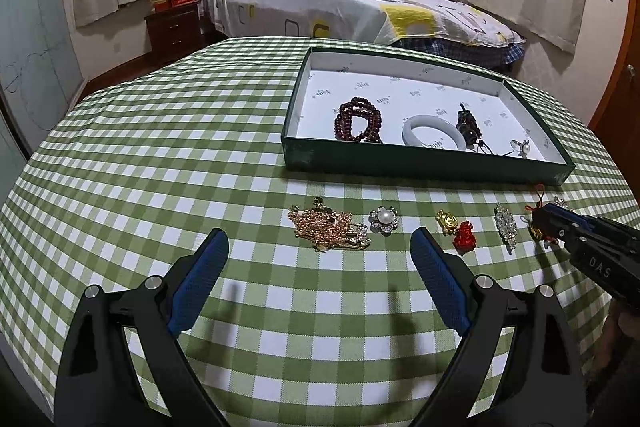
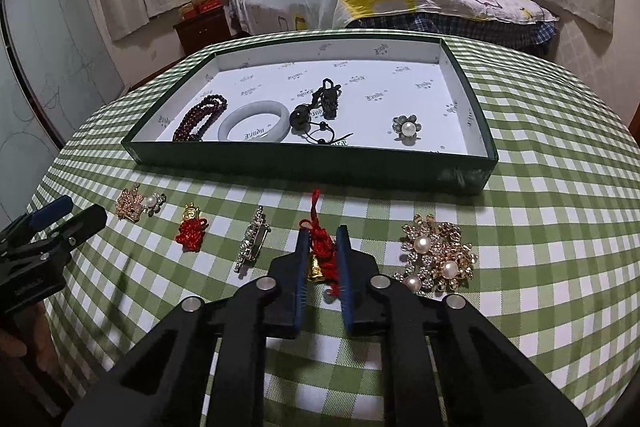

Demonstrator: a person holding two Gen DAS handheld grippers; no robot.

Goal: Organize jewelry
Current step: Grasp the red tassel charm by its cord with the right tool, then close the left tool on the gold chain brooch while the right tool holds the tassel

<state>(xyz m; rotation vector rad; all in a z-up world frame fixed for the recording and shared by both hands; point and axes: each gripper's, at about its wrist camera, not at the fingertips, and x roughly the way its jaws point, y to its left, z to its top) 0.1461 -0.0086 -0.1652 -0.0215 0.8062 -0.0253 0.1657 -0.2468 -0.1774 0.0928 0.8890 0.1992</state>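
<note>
Right wrist view: my right gripper point(image 2: 323, 259) has its jaws clamped on the red-tasselled gold charm point(image 2: 320, 255) on the surface, its long axis pointing at the tray point(image 2: 304, 163) directly ahead; left gripper point(image 1: 320, 259) gapes empty.

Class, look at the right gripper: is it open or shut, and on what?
Shut. The right gripper has its blue fingers pressed on the red knotted charm with the gold bell, on the checked tablecloth.
</note>
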